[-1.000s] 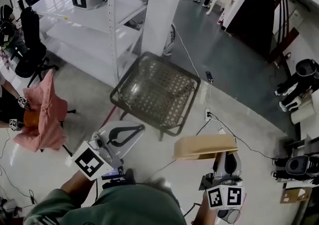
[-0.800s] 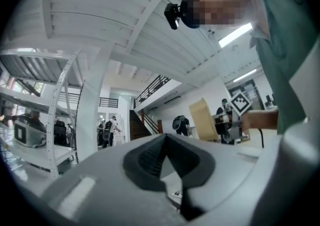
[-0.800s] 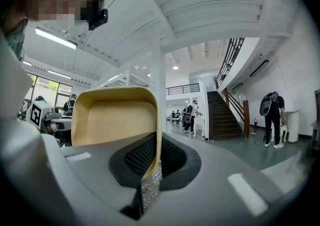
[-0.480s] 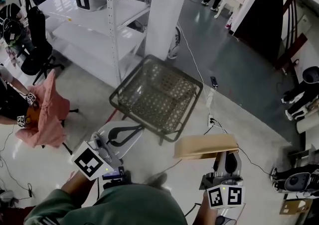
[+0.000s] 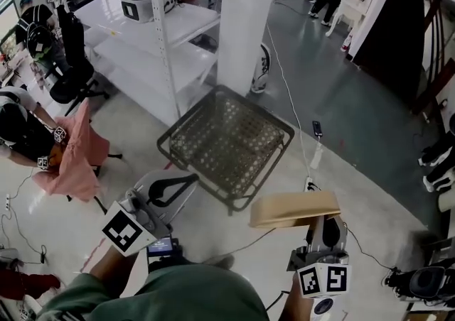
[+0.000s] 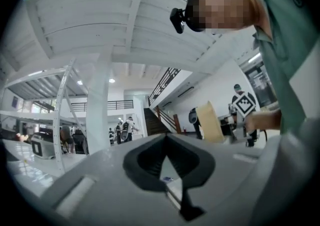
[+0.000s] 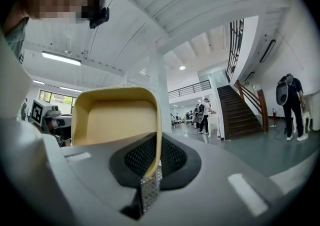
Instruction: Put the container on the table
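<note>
Being pinched by one wall in the right tool (image 5: 323, 224) — left tool (image 5: 192, 180) pressed together — the container (image 5: 295, 209) could be levered loose.

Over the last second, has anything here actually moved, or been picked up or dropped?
Hardly anything. Only the head view drifted, so the white shelving and woven-top stand sit slightly lower. Nothing was grabbed or released: the right gripper still pinches the tan container, and the left gripper stays shut and empty.
</note>
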### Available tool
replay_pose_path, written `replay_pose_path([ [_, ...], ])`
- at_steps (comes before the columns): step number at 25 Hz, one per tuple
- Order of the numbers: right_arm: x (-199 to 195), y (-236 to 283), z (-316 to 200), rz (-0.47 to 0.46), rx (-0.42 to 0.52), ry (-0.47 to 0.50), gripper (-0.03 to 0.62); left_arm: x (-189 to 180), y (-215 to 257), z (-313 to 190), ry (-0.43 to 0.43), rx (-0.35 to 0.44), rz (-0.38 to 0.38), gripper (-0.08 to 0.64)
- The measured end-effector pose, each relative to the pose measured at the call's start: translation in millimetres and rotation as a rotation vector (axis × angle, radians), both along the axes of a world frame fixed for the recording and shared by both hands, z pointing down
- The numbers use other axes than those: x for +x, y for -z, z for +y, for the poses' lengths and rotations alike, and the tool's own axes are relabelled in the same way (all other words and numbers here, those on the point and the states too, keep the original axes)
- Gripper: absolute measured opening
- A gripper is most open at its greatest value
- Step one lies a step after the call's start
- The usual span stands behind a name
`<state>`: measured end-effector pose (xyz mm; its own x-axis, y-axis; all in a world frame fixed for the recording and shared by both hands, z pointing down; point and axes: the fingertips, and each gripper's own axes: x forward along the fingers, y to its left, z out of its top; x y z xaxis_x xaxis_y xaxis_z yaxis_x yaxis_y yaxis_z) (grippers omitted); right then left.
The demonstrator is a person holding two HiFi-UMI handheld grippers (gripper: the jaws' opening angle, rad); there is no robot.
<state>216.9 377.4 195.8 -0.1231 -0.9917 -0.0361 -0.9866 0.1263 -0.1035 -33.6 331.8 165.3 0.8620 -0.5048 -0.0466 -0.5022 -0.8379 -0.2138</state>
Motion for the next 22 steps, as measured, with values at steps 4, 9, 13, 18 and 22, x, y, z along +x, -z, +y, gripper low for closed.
replay_pose_path([
  [4,30,-1,-2,-0.024,0.01,0.03,0.009,28,8,6,0.032,0.021,-0.023,-0.002],
  [9,54,-12,-5,-0.055,0.012,0.033,0.009,55,6,8,0.036,0.026,-0.059,-0.002],
  [13,58,-16,-7,-0.068,-0.007,0.023,0.009,61,6,0,0.023,0.015,-0.065,-0.002],
  [18,62,-21,-30,-0.058,-0.018,-0.018,0.009,67,-1,-34,-0.023,0.008,-0.052,-0.002],
  [22,55,-17,-46,-0.039,-0.029,-0.075,0.009,66,-6,-68,-0.085,-0.004,-0.028,-0.002],
])
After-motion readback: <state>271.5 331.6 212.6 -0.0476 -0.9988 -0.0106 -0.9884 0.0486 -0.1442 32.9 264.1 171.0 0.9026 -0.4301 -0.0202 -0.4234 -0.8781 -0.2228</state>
